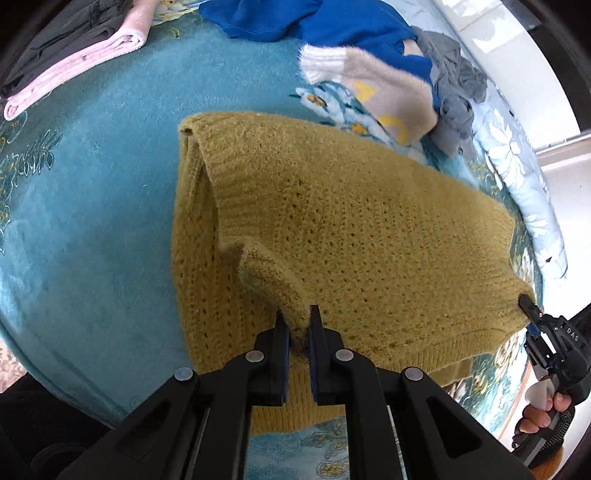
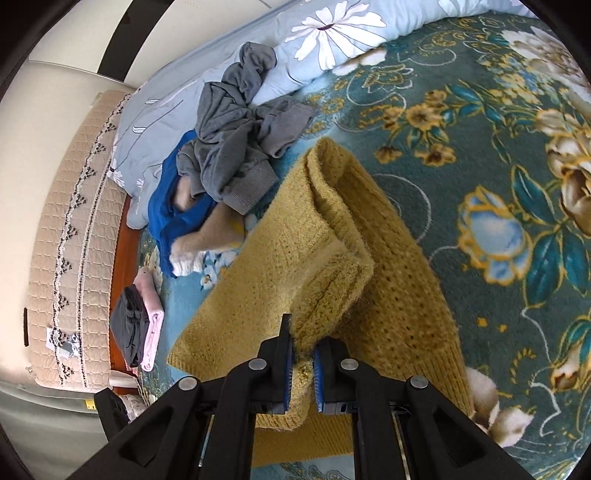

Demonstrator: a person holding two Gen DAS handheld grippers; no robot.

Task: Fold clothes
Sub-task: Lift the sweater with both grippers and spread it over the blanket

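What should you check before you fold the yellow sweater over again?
1. Left gripper pinching the yellow sweater: ok.
2. Right gripper pinching its corner of the sweater: ok.
3. Held edge lifted off the floral blanket: ok.
4. Bare blanket ahead to lay the fold on: ok.
5. Unfolded pile, blue garment and grey garment, apart from the sweater: cannot tell, they lie very close.
6. Layers underneath smooth: cannot tell, hidden.

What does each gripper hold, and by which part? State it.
Both hold the mustard knit sweater: the left gripper pinches a folded edge, and the right gripper pinches another folded edge.
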